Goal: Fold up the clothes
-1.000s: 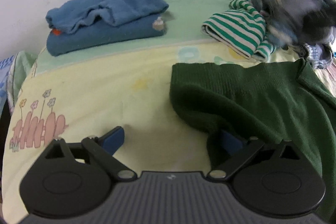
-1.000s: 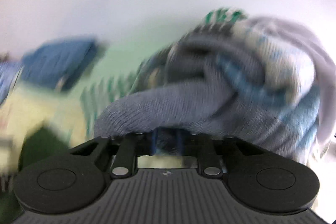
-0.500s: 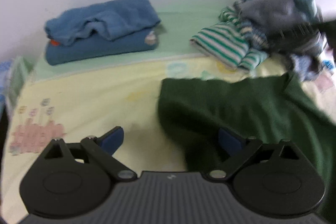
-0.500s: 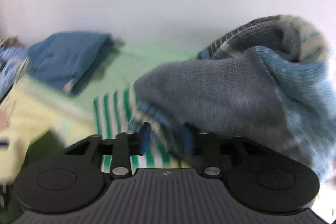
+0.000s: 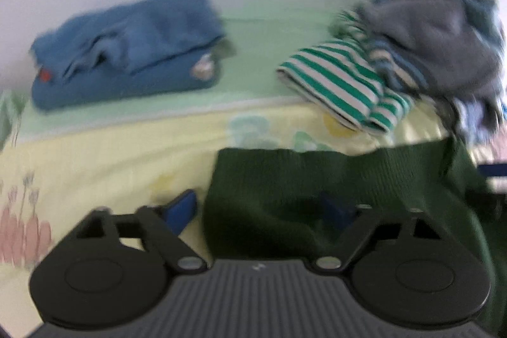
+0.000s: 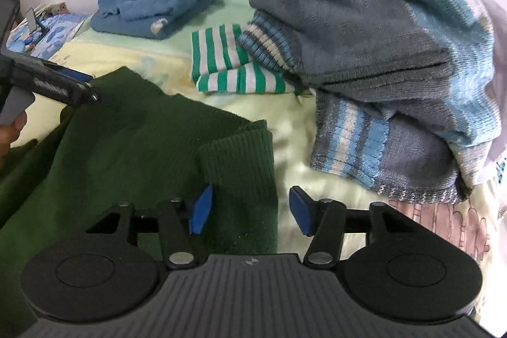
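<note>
Right wrist view showed the right gripper [image 6: 250, 208] with its blue-padded fingers apart, straddling the ribbed cuff of the dark green knitted sweater [image 6: 126, 141] that lay spread on the pale yellow printed bed sheet [image 6: 294, 129]. Half a second earlier those fingers had been clamped on the grey and light-blue striped knit sweater [image 6: 380, 53]; now that garment sat released in a loose heap at the right, partly over the folded green-and-white striped shirt [image 6: 221, 53]. That suggested the grey knit had been set aside and the green sweater was the piece to be folded. In the left wrist view, which was blurred, the left gripper [image 5: 263, 208] also had its fingers apart, one on the bare sheet and the other over the green sweater's [image 5: 317, 186] edge, gripping nothing. Against the white wall, the folded blue garments [image 6: 152, 8] lay stacked, well apart from the work. The grey heap sat just beside the green sleeve and could crowd a fold made toward the right; the striped shirt lay near the sweater's far edge.
</note>
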Motion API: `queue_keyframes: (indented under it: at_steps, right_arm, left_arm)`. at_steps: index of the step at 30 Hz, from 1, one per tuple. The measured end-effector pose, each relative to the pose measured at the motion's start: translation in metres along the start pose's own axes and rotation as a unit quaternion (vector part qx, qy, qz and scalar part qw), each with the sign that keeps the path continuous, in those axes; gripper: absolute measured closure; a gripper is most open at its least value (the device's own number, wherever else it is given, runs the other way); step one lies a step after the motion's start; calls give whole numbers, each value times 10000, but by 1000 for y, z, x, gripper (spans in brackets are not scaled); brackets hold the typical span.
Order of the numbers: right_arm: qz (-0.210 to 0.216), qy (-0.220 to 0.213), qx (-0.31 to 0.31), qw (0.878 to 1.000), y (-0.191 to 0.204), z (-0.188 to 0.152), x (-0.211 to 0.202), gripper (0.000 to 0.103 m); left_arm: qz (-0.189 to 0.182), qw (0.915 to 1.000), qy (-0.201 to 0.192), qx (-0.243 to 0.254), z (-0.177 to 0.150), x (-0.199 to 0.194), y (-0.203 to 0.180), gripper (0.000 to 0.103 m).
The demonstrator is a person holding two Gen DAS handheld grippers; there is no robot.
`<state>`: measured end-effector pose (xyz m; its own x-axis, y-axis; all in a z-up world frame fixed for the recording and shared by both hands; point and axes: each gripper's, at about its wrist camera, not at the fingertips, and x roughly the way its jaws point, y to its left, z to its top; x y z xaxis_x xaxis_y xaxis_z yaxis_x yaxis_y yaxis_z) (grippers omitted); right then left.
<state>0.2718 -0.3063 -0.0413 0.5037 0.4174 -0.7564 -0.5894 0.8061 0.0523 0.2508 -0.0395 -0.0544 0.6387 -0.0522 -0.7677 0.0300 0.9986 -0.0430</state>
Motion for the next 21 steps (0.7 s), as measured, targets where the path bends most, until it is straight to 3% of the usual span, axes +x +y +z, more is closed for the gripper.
queue_keyframes:
  at_steps: [1,4,5,8,9,11,14,17,19,21]
  right_arm:
    - [13,-15,134,9999,-1,1,0,80]
    - [-391,-179,184,9989,-3,3,-5,96]
    - [-556,-233,254,9979,-5,3,-6,96]
    - [-746,-277,734,9941,-18,0,-9,97]
    - [-950,-292,806,9918,-21,-2,-8,102]
    - [-1334,-273,1151,9840,-36,-7,-4,103]
    - [-1416,-451,1673,9746,-54,-14,-4,103]
    - [-1217,-666,1939,9712,-53,-14,-17,86]
    - [-840,-838,2032,9719,-43,-12,-30,54]
    - [-588,-1035,1813,9762,-26,-9,-36,48]
  left_arm:
    - [-55,9999,-35,124,-1,0,-4,34]
    - [-178,9996,-88,208,1,-3,-6,59]
    - [-204,9995,-88,231,2,-3,-5,78]
    - [-288,9992,-39,266,5,-2,-2,79]
    - [-284,9992,-23,292,6,-1,-1,78]
    - [-292,9992,-26,287,7,1,2,77]
    - [-296,9991,-89,305,8,0,3,79]
    - [-288,9988,-164,365,10,-4,3,84]
    - [-274,9985,-196,442,11,-6,2,84]
    - [-243,9983,-238,474,11,-8,2,85]
